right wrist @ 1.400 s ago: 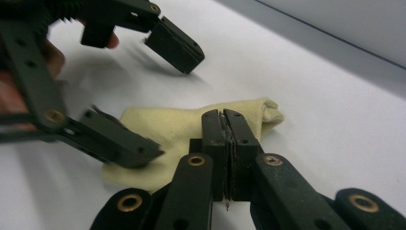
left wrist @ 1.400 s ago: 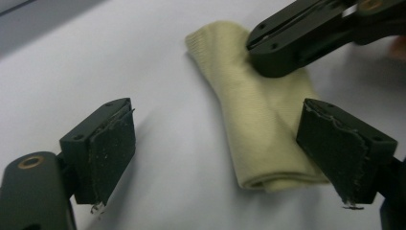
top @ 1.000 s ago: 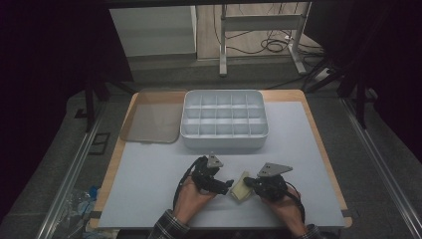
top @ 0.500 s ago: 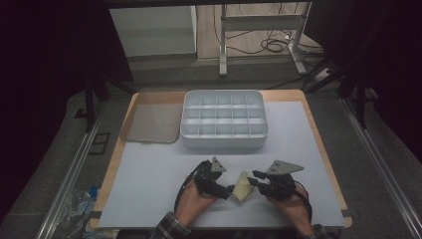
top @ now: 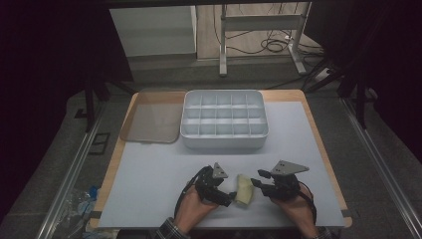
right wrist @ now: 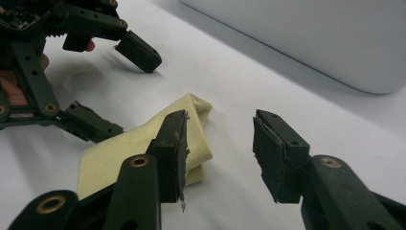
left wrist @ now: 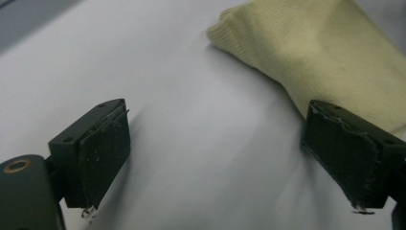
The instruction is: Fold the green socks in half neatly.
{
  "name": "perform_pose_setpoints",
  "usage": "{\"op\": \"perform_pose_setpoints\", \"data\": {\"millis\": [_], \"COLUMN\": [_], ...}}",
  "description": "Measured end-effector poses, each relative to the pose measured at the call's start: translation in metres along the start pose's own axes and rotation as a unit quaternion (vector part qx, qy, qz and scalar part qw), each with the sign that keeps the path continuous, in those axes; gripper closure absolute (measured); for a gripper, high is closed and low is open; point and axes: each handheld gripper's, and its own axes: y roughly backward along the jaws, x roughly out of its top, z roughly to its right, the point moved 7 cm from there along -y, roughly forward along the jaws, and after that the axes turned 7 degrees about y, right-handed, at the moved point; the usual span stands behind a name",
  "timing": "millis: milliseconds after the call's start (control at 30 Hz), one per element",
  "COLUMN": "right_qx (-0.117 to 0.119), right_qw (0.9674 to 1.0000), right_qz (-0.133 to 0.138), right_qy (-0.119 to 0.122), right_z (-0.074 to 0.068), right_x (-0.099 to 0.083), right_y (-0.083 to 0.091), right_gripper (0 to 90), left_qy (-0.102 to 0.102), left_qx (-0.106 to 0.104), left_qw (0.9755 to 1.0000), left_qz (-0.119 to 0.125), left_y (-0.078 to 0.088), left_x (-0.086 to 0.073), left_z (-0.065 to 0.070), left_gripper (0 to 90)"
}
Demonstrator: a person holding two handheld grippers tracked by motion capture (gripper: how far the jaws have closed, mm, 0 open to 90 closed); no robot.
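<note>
A folded pale yellow cloth [top: 244, 189] lies flat on the white table mat near the front edge, between the two hands. My left gripper [top: 228, 192] is at the cloth's left side and stands open; in the left gripper view the cloth [left wrist: 325, 62] lies past the right jaw and bare mat shows between the jaws [left wrist: 230, 158]. My right gripper [top: 260, 180] is just right of the cloth. Its jaws have just been opening and hold nothing. In the right gripper view [right wrist: 220, 153] the cloth [right wrist: 124, 143] lies behind its left jaw, with the left gripper [right wrist: 119, 91] beyond.
A white compartment tray [top: 224, 143] stands at the middle back of the mat. A flat brownish lid [top: 152, 122] lies to its left. The table's wooden edge [top: 328, 164] runs along the right. Bare mat spreads left and right of the hands.
The right gripper's jaws have spread apart and drawn slightly right, off the cloth. The cloth now rests on the mat. The left gripper has hardly moved.
</note>
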Motion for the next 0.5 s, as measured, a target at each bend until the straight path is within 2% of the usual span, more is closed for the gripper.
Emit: {"op": "perform_pose_setpoints", "data": {"millis": [500], "right_qx": [-0.005], "right_qw": [0.9999], "right_qz": [-0.008], "right_qy": [-0.013], "right_z": [0.003], "right_x": [-0.007], "right_y": [0.006], "right_gripper": [50.5], "left_qy": [-0.022], "left_qx": [-0.017], "left_qw": [0.9996], "left_qz": [-0.009], "left_y": [-0.004], "left_x": [0.002], "left_z": [0.02], "left_gripper": [8.1]}}
